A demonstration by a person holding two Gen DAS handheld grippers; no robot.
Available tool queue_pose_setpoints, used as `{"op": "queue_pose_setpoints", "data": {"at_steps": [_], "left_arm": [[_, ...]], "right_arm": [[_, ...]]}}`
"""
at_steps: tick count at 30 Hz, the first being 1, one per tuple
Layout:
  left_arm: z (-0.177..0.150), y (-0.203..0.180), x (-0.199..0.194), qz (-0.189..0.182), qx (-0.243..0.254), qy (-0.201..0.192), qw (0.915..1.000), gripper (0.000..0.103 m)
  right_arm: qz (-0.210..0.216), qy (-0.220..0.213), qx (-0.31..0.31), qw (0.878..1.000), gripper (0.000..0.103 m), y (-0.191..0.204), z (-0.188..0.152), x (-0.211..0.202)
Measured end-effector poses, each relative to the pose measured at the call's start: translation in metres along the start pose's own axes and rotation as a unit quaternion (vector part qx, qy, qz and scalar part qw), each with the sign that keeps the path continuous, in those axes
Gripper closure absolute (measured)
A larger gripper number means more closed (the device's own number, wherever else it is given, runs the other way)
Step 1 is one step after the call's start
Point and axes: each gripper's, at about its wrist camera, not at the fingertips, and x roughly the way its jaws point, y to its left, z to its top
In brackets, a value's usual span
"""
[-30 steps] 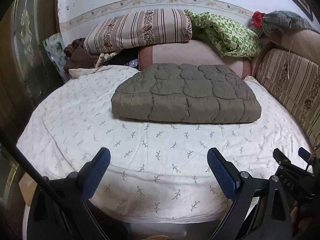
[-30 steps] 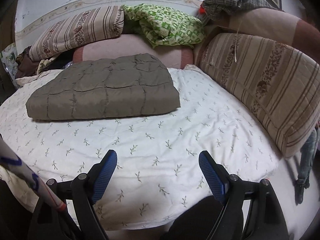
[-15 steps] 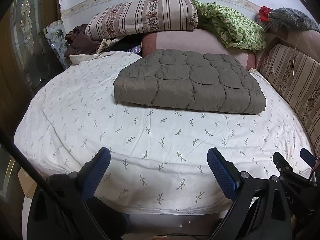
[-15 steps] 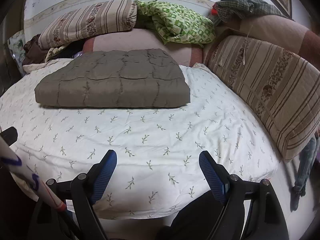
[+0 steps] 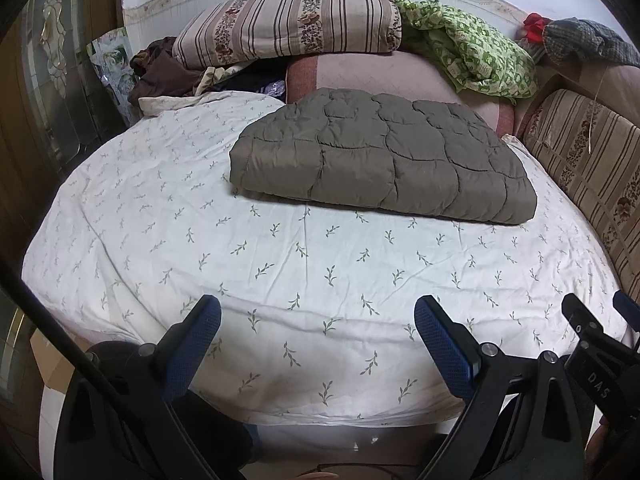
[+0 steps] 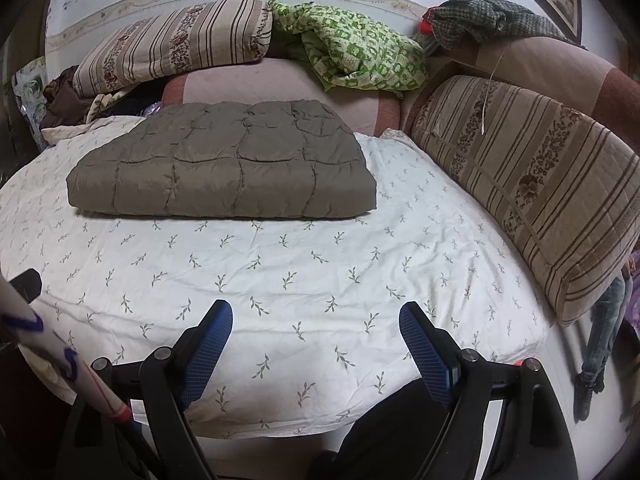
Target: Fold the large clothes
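Folded into a thick rectangle, the grey-brown quilted garment [image 5: 380,164] lies flat on the leaf-print bedsheet [image 5: 320,280], toward 12 o'clock from both cameras and close to the pink bolster [image 5: 400,80] at the head of the bed. The left gripper [image 5: 318,316] hangs over the near edge of the sheet at 6 o'clock, its blue-padded fingers [image 5: 196,336] spread wide and gripping nothing. The right gripper [image 6: 316,320] is likewise released, its fingers [image 6: 424,348] parted above the sheet's near edge, well apart from the garment [image 6: 224,172]. A striped pillow [image 6: 172,44] sits at 11 o'clock on the bolster, a green patterned cloth [image 6: 360,56] at 12 to 1 o'clock, and a striped cushion [image 6: 536,184] runs along the bed's side at 3 o'clock.
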Motion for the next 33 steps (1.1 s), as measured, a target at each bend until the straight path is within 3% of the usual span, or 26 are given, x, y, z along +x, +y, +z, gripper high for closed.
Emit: {"op": "queue_pose_setpoints", "data": {"at_steps": [33], "left_arm": [[-0.0091,-0.0082,0.0003,-0.006,0.015,0.002,0.9999,0.006]], "right_arm": [[-0.011,0.008,-0.004,1.000,0.012,0.0043,-0.0047,0.0011]]}}
